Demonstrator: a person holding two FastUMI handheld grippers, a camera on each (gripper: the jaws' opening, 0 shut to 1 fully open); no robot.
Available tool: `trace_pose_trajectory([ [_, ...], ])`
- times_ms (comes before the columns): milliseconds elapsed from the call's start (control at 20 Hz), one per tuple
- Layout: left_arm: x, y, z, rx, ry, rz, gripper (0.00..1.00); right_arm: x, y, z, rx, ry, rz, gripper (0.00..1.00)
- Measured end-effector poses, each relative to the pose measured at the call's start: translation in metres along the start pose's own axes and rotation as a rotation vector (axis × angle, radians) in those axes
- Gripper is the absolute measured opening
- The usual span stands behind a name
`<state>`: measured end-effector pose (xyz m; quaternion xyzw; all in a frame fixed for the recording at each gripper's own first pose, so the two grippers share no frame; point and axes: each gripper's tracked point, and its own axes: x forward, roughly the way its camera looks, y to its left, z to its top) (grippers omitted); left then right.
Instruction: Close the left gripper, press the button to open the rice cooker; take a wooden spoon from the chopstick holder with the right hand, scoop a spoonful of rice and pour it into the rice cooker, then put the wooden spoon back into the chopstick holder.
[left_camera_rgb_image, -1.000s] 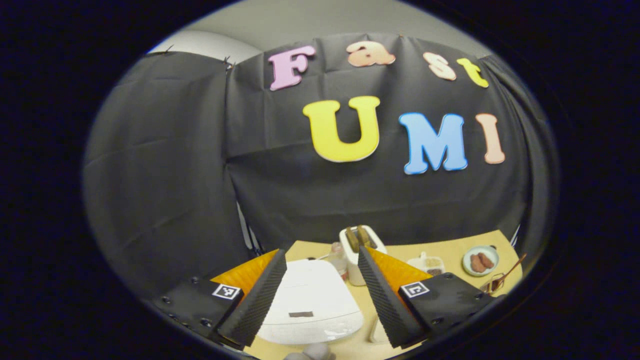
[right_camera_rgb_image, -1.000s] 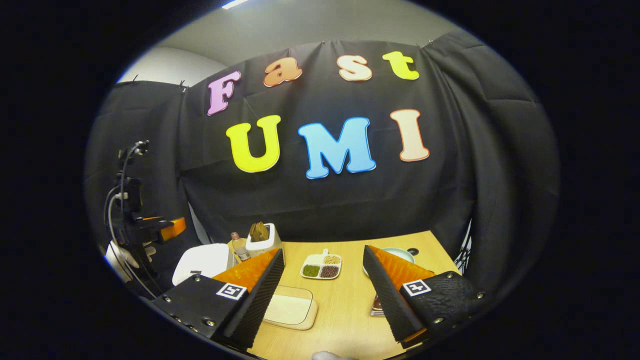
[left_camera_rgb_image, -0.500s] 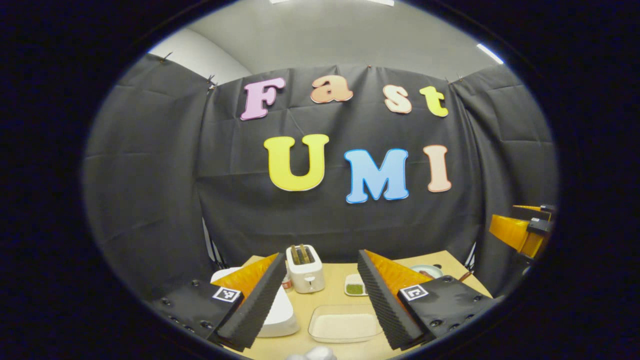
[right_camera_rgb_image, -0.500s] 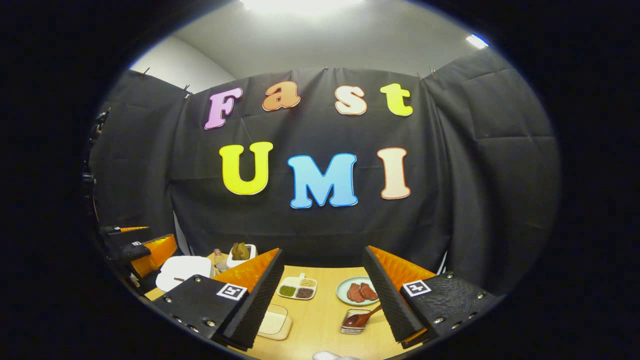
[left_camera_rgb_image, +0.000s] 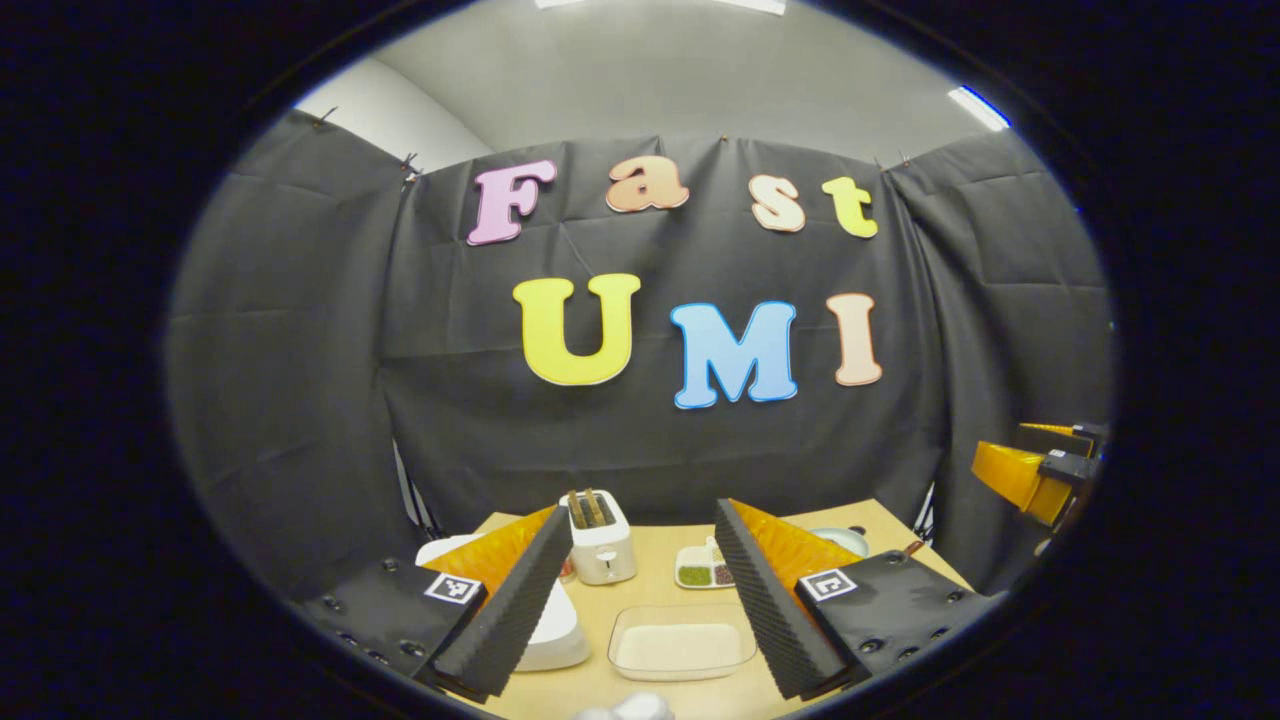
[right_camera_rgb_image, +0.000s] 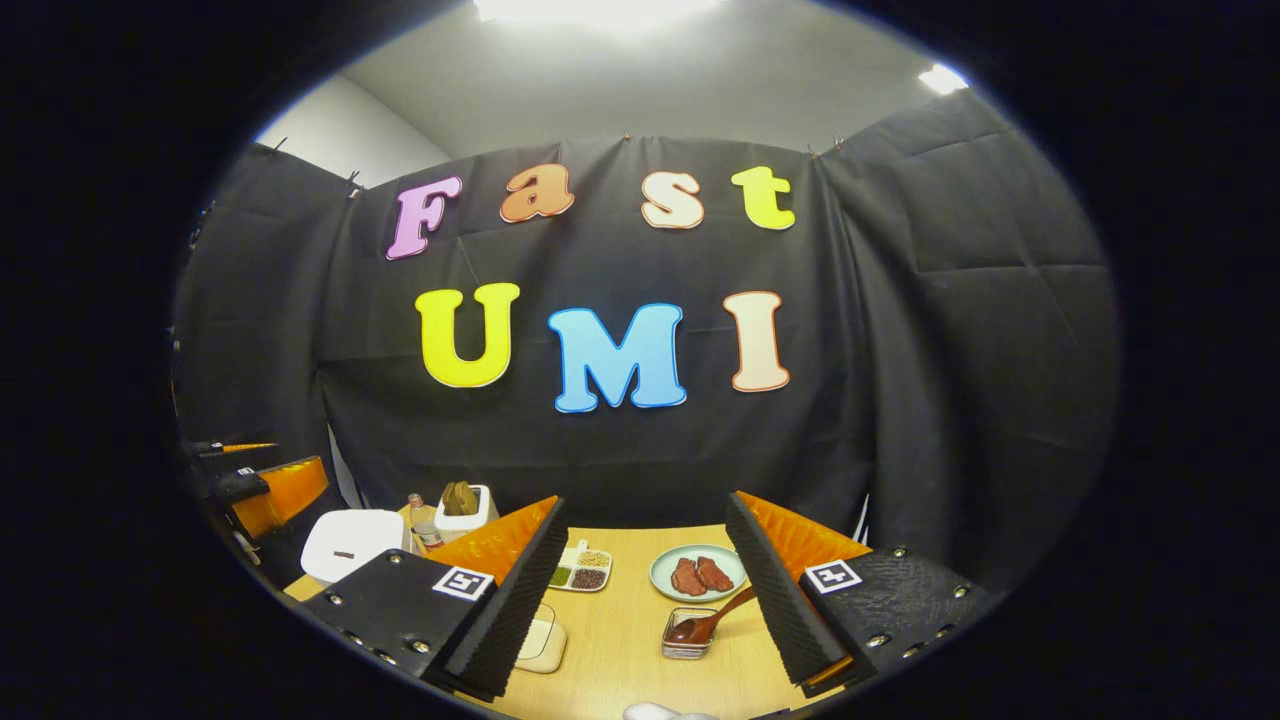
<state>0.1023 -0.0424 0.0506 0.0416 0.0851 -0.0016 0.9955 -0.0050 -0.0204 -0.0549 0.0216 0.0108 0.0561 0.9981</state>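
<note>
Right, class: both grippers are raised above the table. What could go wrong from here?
The left gripper is open; pressing like that could slip off the rice cooker. The toaster and bottle stand close beside the cooker and could be knocked. The wooden spoon leans shallowly in its holder, inviting a clumsy grasp.

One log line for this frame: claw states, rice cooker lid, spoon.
left claw: open, empty | right claw: open, empty | rice cooker: lid down | wooden spoon: lying in small clear container
</note>
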Motion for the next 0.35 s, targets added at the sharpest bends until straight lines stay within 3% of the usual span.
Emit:
trace_pose_trajectory([
  [350,0.001,-0.002,0.008,-0.017,-0.006,-0.013,0.99,-0.003,0.002,0.011,-0.001,-0.017,-0.011,0.98],
])
